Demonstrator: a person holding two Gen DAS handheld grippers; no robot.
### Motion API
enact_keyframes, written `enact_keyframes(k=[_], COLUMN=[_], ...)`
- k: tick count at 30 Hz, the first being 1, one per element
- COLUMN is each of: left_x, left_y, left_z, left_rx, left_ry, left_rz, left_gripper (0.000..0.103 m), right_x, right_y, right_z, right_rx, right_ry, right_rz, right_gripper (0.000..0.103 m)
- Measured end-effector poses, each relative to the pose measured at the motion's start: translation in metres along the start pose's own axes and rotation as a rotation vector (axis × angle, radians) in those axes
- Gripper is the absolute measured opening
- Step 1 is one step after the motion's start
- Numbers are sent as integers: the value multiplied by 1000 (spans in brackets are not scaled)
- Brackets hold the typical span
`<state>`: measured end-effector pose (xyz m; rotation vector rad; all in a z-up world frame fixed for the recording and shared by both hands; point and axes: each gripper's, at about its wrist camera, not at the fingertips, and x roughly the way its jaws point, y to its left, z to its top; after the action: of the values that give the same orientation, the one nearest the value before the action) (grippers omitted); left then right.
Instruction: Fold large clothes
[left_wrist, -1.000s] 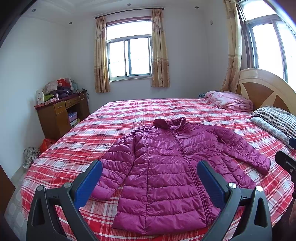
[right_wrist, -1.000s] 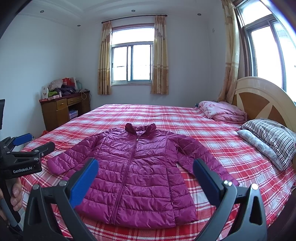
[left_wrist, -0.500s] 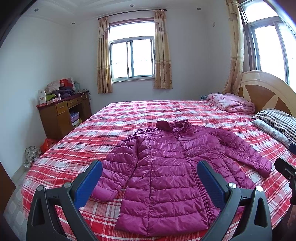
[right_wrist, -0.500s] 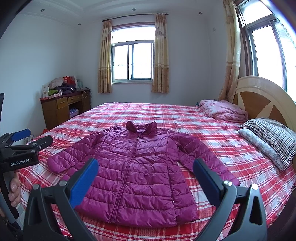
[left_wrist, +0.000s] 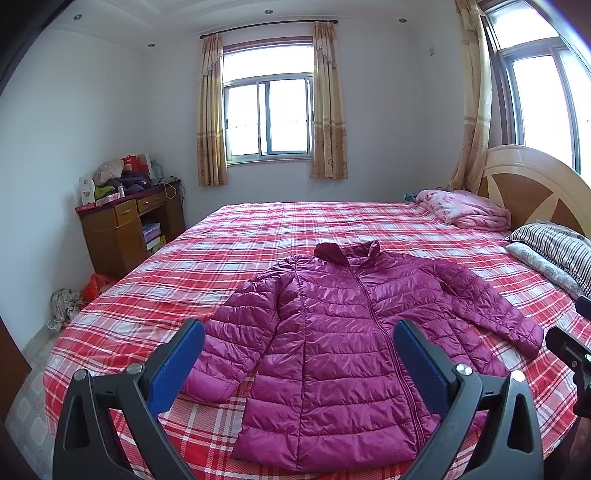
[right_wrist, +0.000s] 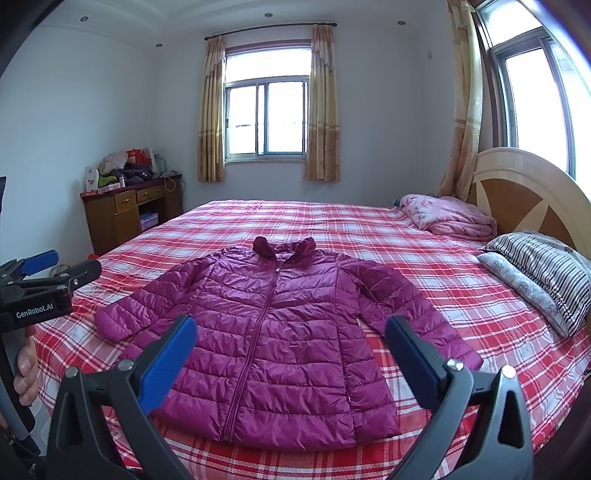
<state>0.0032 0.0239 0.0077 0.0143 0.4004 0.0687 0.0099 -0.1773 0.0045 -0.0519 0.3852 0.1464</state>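
Observation:
A magenta quilted puffer jacket (left_wrist: 343, 332) lies flat and zipped on the red plaid bed (left_wrist: 258, 236), collar away from me, both sleeves spread out. It also shows in the right wrist view (right_wrist: 273, 332). My left gripper (left_wrist: 299, 347) is open and empty, held above the near edge of the bed in front of the jacket's hem. My right gripper (right_wrist: 290, 347) is open and empty, likewise short of the hem. The left gripper also shows at the left edge of the right wrist view (right_wrist: 48, 280).
A folded pink blanket (left_wrist: 465, 212) and striped pillows (left_wrist: 554, 251) lie by the wooden headboard (left_wrist: 532, 188) at the right. A cluttered wooden desk (left_wrist: 129, 225) stands against the left wall. Bags (left_wrist: 74, 295) lie on the floor beside the bed.
Both grippers have tilted up slightly, so the jacket sits a little lower in both views. The jacket has not moved and both grippers stay open.

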Motion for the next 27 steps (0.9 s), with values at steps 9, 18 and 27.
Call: enact_keyframes(k=[9,18,27], left_x=[0,1,2], left_y=[4,7,9], left_z=[1,2,0], left_rx=[-10,-14,-15], left_ry=[-2,-2,6], left_rz=[4,7,8], left_gripper=[102,102,102], right_x=[2,4,7], right_y=[0,0,-2], right_z=[-2,-3,-7], right_rx=[2,3,10], right_ry=[7,14,26], right_rz=[2,2,1], right_gripper=[103,103,103])
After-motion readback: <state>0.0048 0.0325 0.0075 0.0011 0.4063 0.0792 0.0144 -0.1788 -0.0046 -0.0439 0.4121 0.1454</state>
